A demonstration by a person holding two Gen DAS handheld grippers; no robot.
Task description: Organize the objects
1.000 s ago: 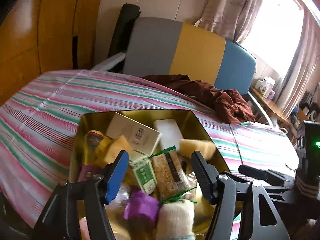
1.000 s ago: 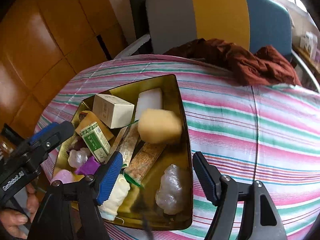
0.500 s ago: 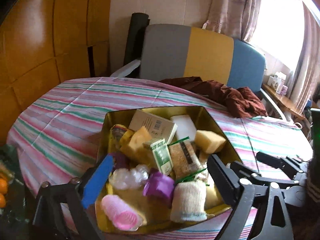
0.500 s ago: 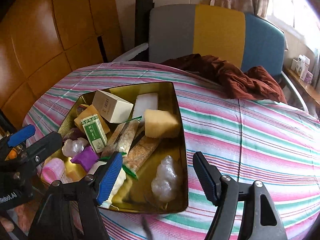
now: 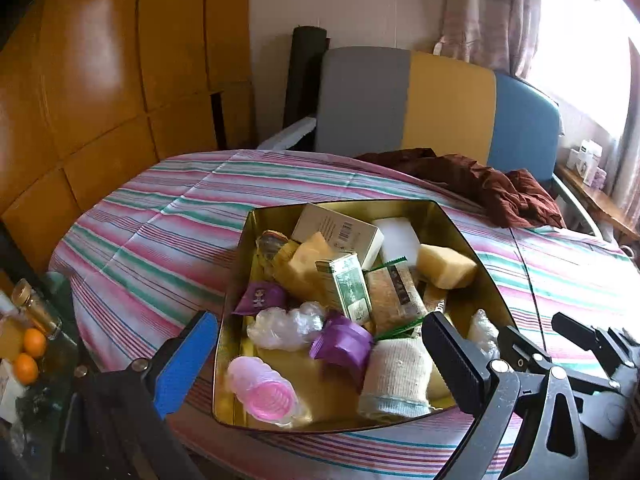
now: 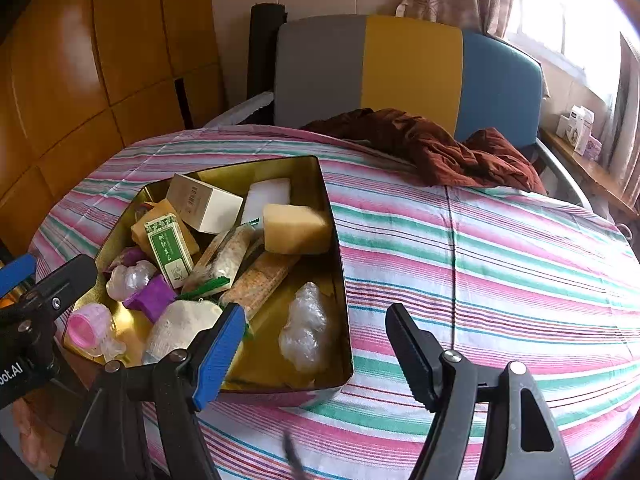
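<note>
A crumpled dark red cloth [image 5: 476,184] lies on the pink-and-green striped tablecloth [image 5: 160,236], below a grey, yellow and blue chair back [image 6: 408,72]; two small oranges [image 5: 30,352] sit beside a glass bottle [image 5: 38,312]

Striped table [image 5: 160,240]: gold tin [image 5: 448,216], brown cloth [image 5: 480,184]

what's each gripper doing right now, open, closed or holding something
Left gripper: open, jaws have just been opening wide, nothing gripped.
Right gripper: open, empty.
</note>
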